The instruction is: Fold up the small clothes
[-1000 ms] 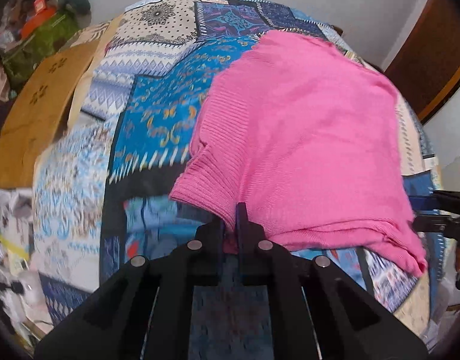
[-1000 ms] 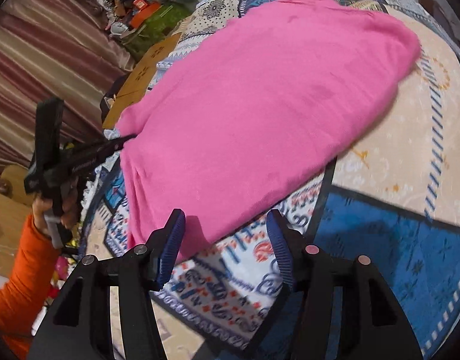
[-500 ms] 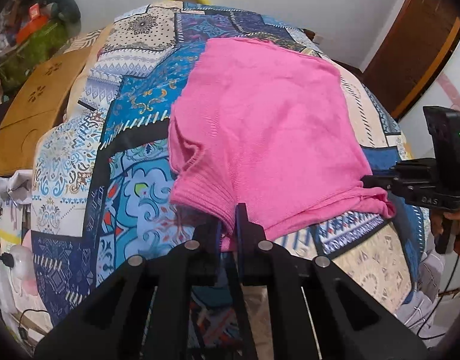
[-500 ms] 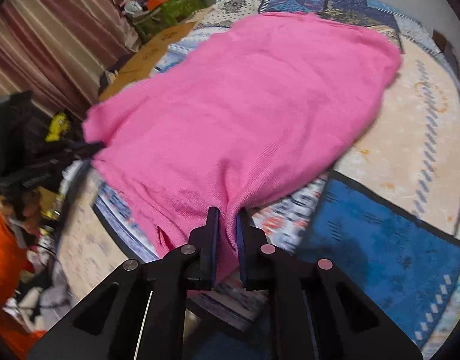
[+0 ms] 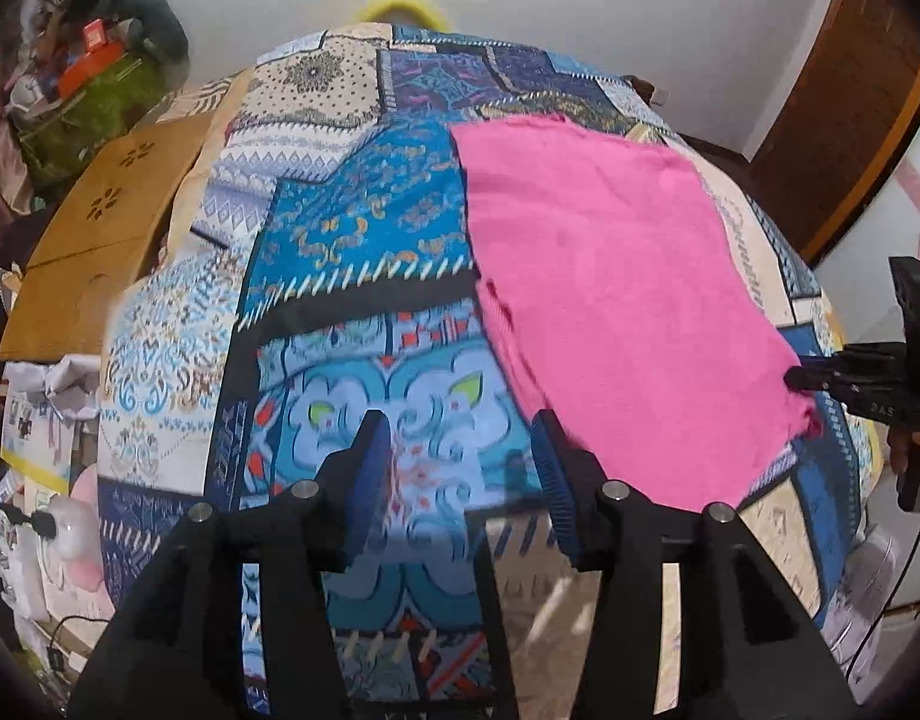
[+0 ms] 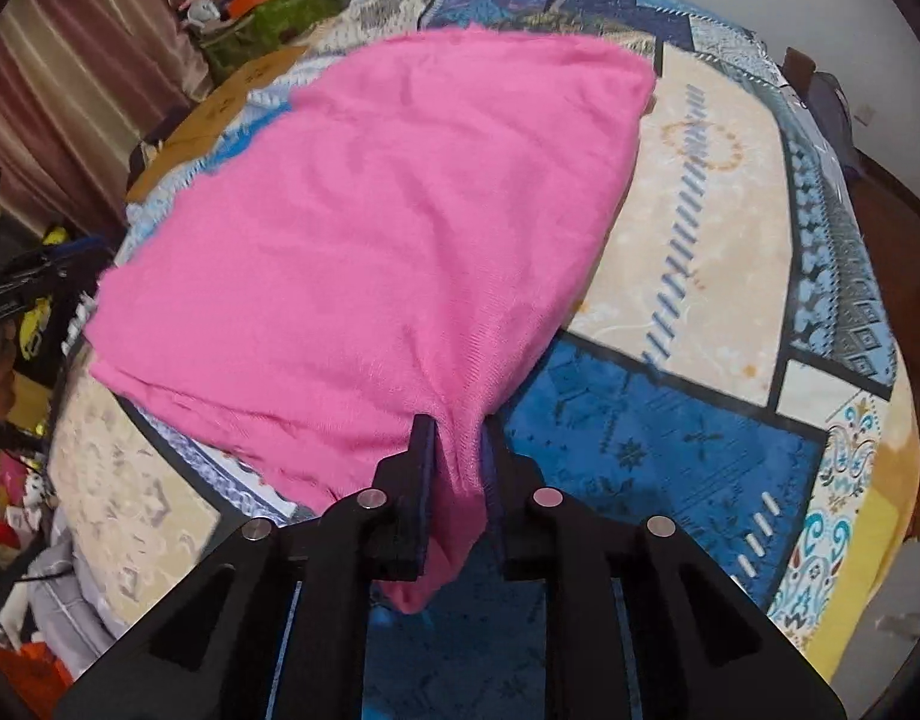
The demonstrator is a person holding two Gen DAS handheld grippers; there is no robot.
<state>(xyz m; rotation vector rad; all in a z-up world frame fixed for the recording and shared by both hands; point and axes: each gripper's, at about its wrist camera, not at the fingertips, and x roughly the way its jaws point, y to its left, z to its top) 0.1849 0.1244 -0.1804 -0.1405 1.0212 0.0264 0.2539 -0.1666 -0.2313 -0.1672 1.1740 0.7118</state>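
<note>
A pink knit garment (image 5: 610, 288) lies folded on the patterned blue bedspread (image 5: 352, 240). In the left wrist view my left gripper (image 5: 460, 456) is open and empty, its fingers just left of the garment's near left corner. My right gripper (image 5: 802, 378) shows at the right edge, at the garment's near right corner. In the right wrist view the right gripper (image 6: 457, 456) is shut on a bunched corner of the pink garment (image 6: 388, 210), which hangs down between the fingers.
A wooden board (image 5: 94, 240) and a cluttered green pile (image 5: 88, 102) lie left of the bed. A brown door (image 5: 850, 102) stands at the right. A yellow object (image 5: 400, 6) sits behind the bed. Curtains (image 6: 70, 78) hang at the left.
My left gripper has opened and let go of the garment's corner, which now lies flat. My right gripper stays shut on its corner. The garment has shifted right in the left view.
</note>
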